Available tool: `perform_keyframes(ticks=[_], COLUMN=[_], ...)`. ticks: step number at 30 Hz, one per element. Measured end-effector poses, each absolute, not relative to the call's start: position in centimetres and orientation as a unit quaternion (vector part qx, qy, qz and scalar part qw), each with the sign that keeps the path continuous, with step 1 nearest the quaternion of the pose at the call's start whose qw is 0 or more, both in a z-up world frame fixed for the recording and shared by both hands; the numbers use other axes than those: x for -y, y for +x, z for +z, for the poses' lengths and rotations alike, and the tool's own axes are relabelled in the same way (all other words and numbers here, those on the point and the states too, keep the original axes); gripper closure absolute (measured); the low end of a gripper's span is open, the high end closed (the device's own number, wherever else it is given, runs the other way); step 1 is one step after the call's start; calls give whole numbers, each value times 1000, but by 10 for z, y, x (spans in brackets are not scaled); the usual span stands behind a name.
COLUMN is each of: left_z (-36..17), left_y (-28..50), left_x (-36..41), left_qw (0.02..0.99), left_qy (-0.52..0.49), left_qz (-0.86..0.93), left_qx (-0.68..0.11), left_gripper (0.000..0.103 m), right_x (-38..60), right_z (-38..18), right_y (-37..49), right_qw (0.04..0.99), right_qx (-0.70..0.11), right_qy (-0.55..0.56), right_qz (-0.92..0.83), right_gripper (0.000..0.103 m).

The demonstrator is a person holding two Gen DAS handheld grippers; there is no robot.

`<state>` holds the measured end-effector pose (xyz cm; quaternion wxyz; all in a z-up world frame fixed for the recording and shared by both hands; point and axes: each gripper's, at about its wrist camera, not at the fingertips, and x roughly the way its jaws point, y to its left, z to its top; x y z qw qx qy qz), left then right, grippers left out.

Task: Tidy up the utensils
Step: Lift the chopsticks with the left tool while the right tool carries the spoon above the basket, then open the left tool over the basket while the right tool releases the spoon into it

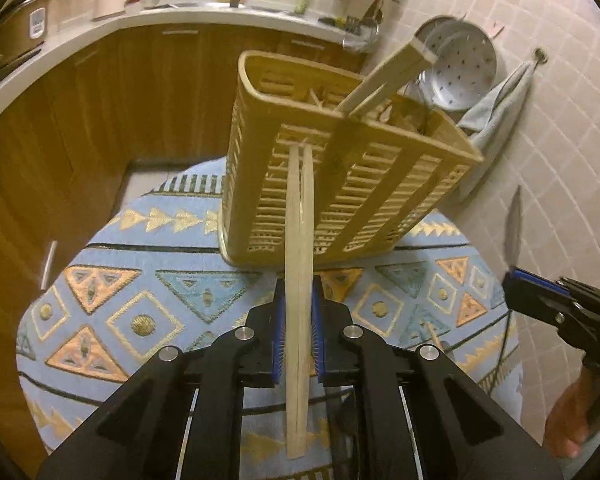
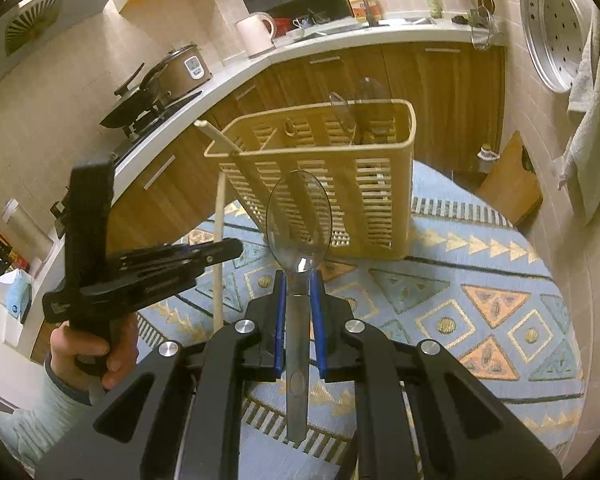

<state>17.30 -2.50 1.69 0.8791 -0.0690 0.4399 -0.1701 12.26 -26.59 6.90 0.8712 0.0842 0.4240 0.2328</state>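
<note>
A tan slotted utensil caddy (image 1: 332, 184) stands on the patterned tablecloth (image 1: 148, 280); it also shows in the right wrist view (image 2: 332, 192). My left gripper (image 1: 298, 284) is shut on a pair of wooden chopsticks (image 1: 298, 248) that point up toward the caddy's near side. My right gripper (image 2: 299, 276) is shut on a clear plastic spoon (image 2: 299, 216), bowl up, just before the caddy. The right gripper also shows in the left wrist view (image 1: 516, 276), and the left gripper in the right wrist view (image 2: 220, 250). The caddy holds a wooden utensil (image 1: 384, 80) and clear utensils (image 2: 348, 112).
The round table carries a blue, orange and gold cloth (image 2: 480, 280). Behind it runs a counter with wooden cabinets (image 2: 340, 68), a kettle (image 2: 256, 32) and a rice cooker (image 2: 184, 68). A perforated metal tray (image 2: 552, 28) and a towel (image 2: 592, 120) hang on the tiled wall. A cutting board (image 2: 508, 184) leans there.
</note>
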Motion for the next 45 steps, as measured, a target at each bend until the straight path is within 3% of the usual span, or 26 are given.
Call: perform_keyframes(ticks=[10,17,25,45], left_z=[88,149,153,88], left_y=[129,146,193,222], left_x=[-4,-5,5,16], left_qw=[928,970,972,970], left_qy=[-107,-111,-158,-144], left_qz=[-181,-144,-158,-153], left_qx=[-308,-163,-75,-124], left_gripper=[94,94,94,93], right_x=[273,279,288,277], right_z=[111,146,154,88], right_y=[130,152,195,231], right_qw=[913,956,975,974], right_qx=[-324,-215,-153,-177], right_qy=[91,75,77,66], right_qz=[229,188,144,126], right_gripper=[93,93,93,92])
